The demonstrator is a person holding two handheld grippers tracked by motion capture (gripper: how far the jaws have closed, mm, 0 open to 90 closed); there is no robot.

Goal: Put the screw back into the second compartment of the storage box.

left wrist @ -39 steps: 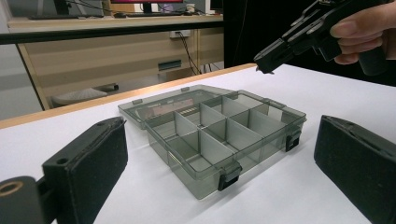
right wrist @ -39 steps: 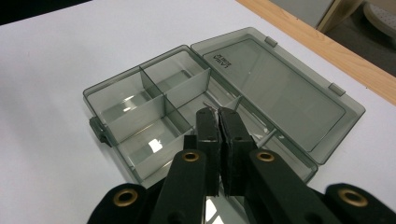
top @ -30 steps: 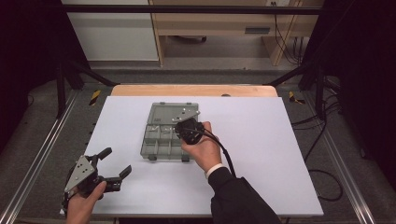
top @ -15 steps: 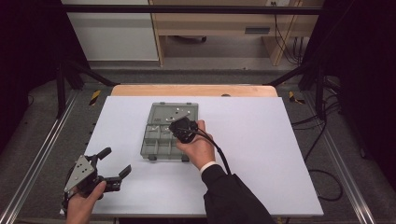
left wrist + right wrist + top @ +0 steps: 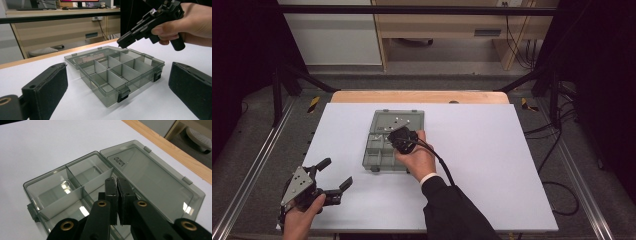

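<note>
We see the fingers [image 5: 117,192] of the right gripper [image 5: 401,138] pressed together with nothing visible between them, hanging just above the open organiser box [image 5: 393,141]. In the right gripper view they point down over the edge where the divided tray meets the flat lid [image 5: 152,180]. The left gripper view shows this gripper [image 5: 150,21] from the side, held in a hand [image 5: 192,22] and tilted down toward the far compartments without touching the box.

The fingers [image 5: 47,92] of the left gripper [image 5: 323,182] stand wide apart, holding nothing. In the high view this gripper rests low at the near left corner of the worktop [image 5: 492,150], well apart from the box, with the person's left hand [image 5: 299,220] around it and its grey three-cornered plate [image 5: 298,184] on top.

The box [image 5: 117,72] is smoky transparent plastic and lies near the middle of the white worktop, a little left of centre. Its lid lies folded back flat toward the far edge. Partitions split the tray into several compartments, and the ones we can see into look empty. Two dark latches [image 5: 123,95] sit on its near wall.

The right sleeve [image 5: 452,210] is dark, and a black cable [image 5: 439,162] trails back from the right gripper along the forearm.
</note>
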